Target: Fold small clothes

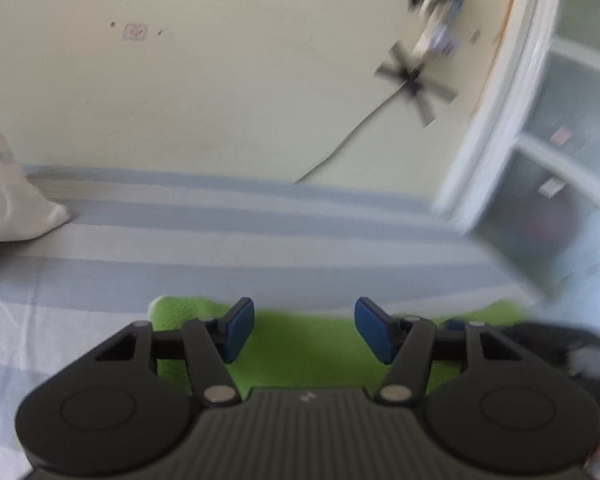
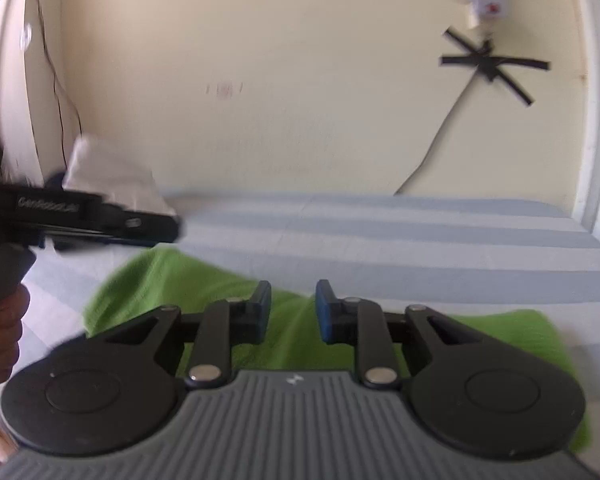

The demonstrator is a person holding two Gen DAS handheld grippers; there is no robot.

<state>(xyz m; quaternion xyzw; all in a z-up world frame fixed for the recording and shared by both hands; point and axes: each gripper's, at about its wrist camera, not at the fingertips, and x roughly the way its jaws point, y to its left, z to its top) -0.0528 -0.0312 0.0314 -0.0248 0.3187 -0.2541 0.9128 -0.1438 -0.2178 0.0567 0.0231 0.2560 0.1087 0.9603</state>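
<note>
Green garment [image 2: 220,280]: spread on the striped bed sheet [image 2: 420,240], lower half of both frames, below and beyond the jaws.
Left gripper [image 1: 304,328]: jaws parted, blue pads [image 1: 242,328] apart above green cloth, nothing pinched between them.
Right gripper [image 2: 293,312]: jaws narrowly parted; a cloth ridge runs under the gap, seemingly not clamped, though blur leaves doubt.
Left edge, right wrist view: hand [image 2: 0,332] gripping the other tool's handle.
Pillow [image 2: 108,176]: white, upper left, against the wall [image 2: 260,60].
</note>
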